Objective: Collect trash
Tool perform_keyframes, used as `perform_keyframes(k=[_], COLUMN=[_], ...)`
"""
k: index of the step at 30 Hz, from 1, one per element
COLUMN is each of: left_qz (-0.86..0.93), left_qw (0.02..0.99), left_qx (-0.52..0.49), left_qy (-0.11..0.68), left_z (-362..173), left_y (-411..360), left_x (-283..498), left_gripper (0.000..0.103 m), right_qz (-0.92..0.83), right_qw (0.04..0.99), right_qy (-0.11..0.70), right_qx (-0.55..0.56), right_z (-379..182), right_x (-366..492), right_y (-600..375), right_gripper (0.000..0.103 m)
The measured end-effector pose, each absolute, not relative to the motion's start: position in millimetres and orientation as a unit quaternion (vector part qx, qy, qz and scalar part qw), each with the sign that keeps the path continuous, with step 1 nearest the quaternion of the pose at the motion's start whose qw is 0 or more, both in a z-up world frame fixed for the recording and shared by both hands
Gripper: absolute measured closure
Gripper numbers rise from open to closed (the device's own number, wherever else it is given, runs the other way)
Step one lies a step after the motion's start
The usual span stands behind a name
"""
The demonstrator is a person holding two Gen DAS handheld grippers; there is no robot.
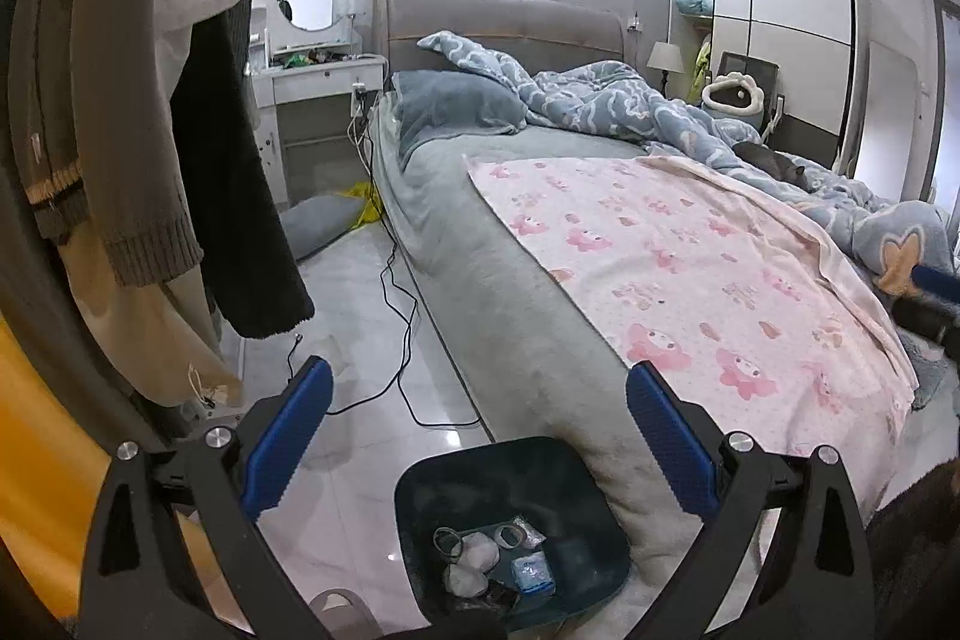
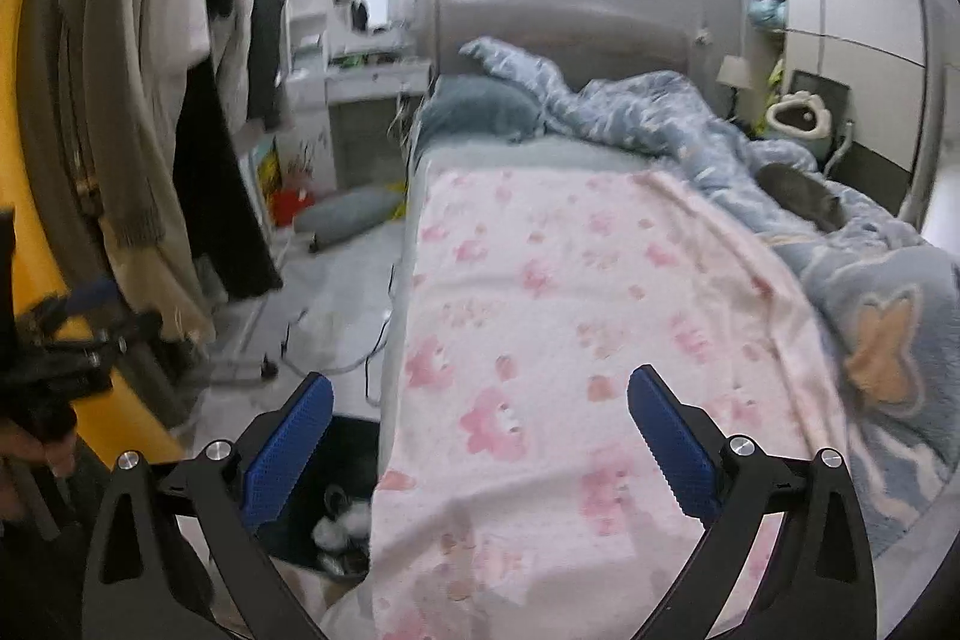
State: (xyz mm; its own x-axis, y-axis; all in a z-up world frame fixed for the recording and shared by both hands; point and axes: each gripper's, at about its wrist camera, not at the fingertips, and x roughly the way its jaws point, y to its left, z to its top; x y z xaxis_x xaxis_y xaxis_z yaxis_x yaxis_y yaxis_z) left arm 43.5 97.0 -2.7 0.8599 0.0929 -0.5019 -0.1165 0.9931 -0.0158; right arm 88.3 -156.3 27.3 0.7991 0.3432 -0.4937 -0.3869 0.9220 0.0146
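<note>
A dark blue trash bin (image 1: 576,490) stands on the floor at the foot corner of the bed, holding crumpled white tissues (image 1: 480,550), tape rings and a small blue packet. My left gripper (image 1: 477,430) is open and empty, just above the bin. My right gripper (image 2: 480,436) is open and empty, above the pink blanket (image 2: 570,310) on the bed. The bin (image 2: 342,436) shows partly in the right wrist view, left of the bed, with white tissues (image 2: 345,520) inside. A small pale scrap (image 1: 333,349) lies on the floor.
Hanging clothes (image 1: 150,130) crowd the left side. Black cables (image 1: 402,328) trail over the tiled floor beside the bed. A grey pillow (image 1: 318,223) lies on the floor near the dresser (image 1: 318,94). A cat (image 1: 774,163) lies on the blue duvet. A wardrobe (image 1: 792,40) stands far right.
</note>
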Motion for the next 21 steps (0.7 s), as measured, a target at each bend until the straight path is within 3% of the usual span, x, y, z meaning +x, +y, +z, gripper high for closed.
perform_keyframes(k=[21], left_qz=[0.044], left_qw=[0.962], left_qx=[-0.009], left_qy=[0.268], left_z=[-17.1], left_y=[71.3], left_x=[38.1], left_gripper=[0.003], right_qz=[0.192], right_qw=[0.95], right_qy=[0.245], right_qx=[0.004], right_z=[35.4], right_x=[90.4], right_y=[-223.6], right_gripper=[0.003])
